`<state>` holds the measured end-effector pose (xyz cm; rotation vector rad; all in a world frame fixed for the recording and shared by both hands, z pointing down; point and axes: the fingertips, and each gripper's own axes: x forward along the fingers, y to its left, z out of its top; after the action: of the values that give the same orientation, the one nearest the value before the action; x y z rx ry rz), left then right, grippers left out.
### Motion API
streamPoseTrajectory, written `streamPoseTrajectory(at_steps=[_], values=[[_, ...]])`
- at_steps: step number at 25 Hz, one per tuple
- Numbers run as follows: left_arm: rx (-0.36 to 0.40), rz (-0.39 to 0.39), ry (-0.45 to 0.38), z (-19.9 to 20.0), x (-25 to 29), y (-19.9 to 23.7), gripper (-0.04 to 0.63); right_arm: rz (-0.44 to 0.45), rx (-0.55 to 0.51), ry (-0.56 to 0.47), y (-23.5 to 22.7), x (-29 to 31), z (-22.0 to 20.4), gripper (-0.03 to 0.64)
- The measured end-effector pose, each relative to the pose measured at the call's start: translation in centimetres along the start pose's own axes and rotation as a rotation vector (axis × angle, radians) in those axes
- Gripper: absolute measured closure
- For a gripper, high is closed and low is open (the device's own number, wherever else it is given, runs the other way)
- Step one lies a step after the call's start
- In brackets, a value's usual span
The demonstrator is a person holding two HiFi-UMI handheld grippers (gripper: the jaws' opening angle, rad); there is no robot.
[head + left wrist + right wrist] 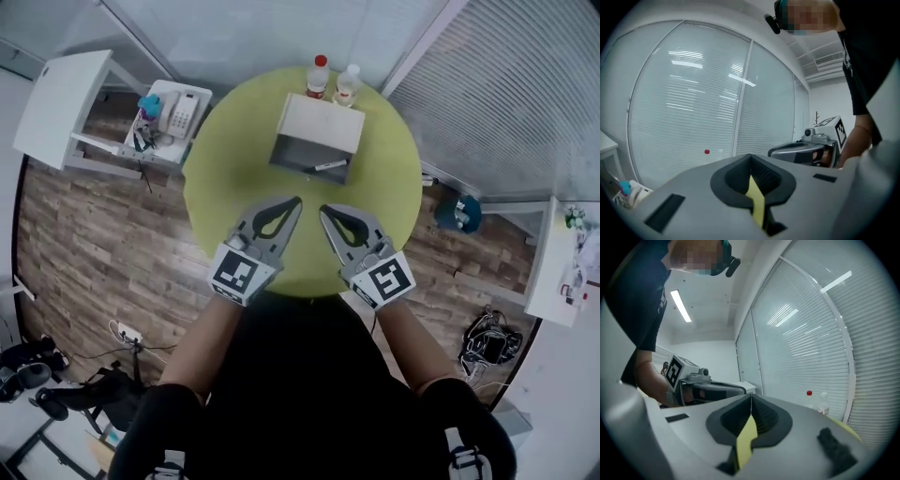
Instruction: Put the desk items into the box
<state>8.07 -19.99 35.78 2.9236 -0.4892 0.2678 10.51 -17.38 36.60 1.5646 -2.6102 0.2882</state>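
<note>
One round yellow-green table (216, 187) carries a white-and-grey cardboard box (323, 122) straight ahead of both sets of fingertips, well beyond them. Left gripper (298, 200) and right gripper (323, 210) hover over the near edge, jaws pressed together on nothing, the right one slightly nearer the box. Inside the box's grey hollow lies a black marker (330, 166), long axis crosswise to the fingers; which end points where I cannot tell.

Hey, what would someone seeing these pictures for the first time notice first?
The round yellow-green table fills the middle of the head view, with an open box at its far side holding a marker. Two bottles stand just behind the box. Near the person, the left gripper and right gripper hover over the table's near edge, both shut and empty.
</note>
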Motion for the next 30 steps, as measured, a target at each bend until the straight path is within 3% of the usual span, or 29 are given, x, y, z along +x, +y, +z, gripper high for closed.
streamPoseTrajectory(at_steps=[10, 16, 30], values=[[0.068, 0.048, -0.068, 1.6, -3.0, 0.2, 0.584, 0.074, -0.046, -0.02, 2.5, 1.2, 2.3, 0.6], [0.102, 0.057, -0.063, 1.7, -3.2, -0.5, 0.584, 0.09, -0.064, -0.018, 2.6, 0.9, 2.6, 0.6], [0.104, 0.086, -0.081, 1.9, -3.4, -0.1, 0.584, 0.096, -0.089, -0.013, 2.5, 1.1, 2.7, 0.6]])
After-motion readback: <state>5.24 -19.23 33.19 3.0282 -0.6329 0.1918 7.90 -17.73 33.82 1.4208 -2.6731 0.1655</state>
